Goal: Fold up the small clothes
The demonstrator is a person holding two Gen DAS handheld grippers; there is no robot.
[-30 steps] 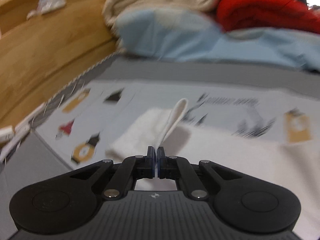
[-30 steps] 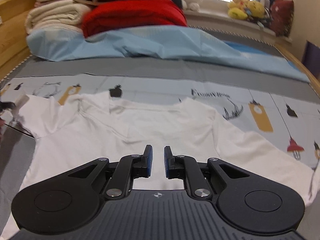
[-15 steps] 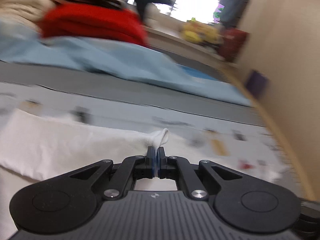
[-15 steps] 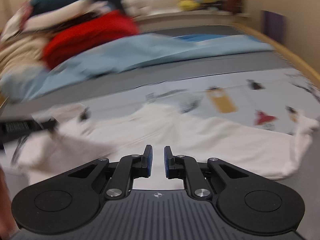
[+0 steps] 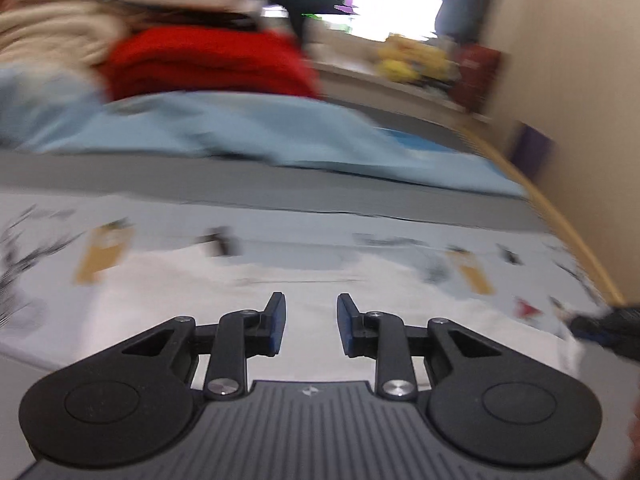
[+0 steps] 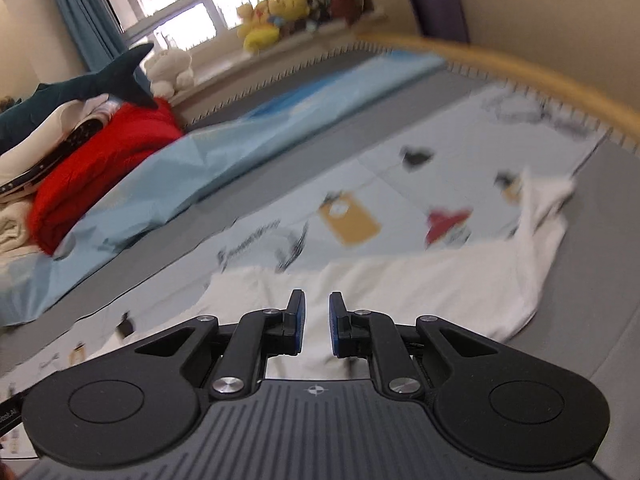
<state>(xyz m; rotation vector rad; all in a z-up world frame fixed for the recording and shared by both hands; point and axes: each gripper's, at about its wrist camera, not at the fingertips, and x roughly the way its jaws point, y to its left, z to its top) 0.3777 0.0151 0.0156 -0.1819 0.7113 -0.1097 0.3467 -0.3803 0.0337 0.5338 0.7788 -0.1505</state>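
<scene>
A white small shirt point(image 6: 440, 288) lies flat on the printed sheet, one sleeve point(image 6: 548, 196) reaching to the far right. My right gripper point(image 6: 317, 312) hovers over the shirt's middle, jaws a narrow gap apart with nothing between them. In the blurred left wrist view the shirt point(image 5: 360, 292) spreads under my left gripper point(image 5: 311, 312). Its jaws are opening and no cloth is between them. A dark gripper part point(image 5: 608, 330) shows at the right edge of that view.
The printed sheet point(image 6: 348, 220) covers a grey mattress point(image 6: 592, 280). Behind it lie a light blue sheet point(image 6: 248, 140), a red blanket point(image 6: 104, 160), cream folded cloths point(image 5: 52, 32) and a shark plush point(image 6: 80, 88). A wooden rail point(image 6: 520, 68) curves along the right; yellow plush toys point(image 6: 272, 16) sit on the sill.
My left gripper carried the sleeve edge rightward across the shirt, then let it go and its jaws spread. The right wrist view rolled and swung toward the shirt's right sleeve.
</scene>
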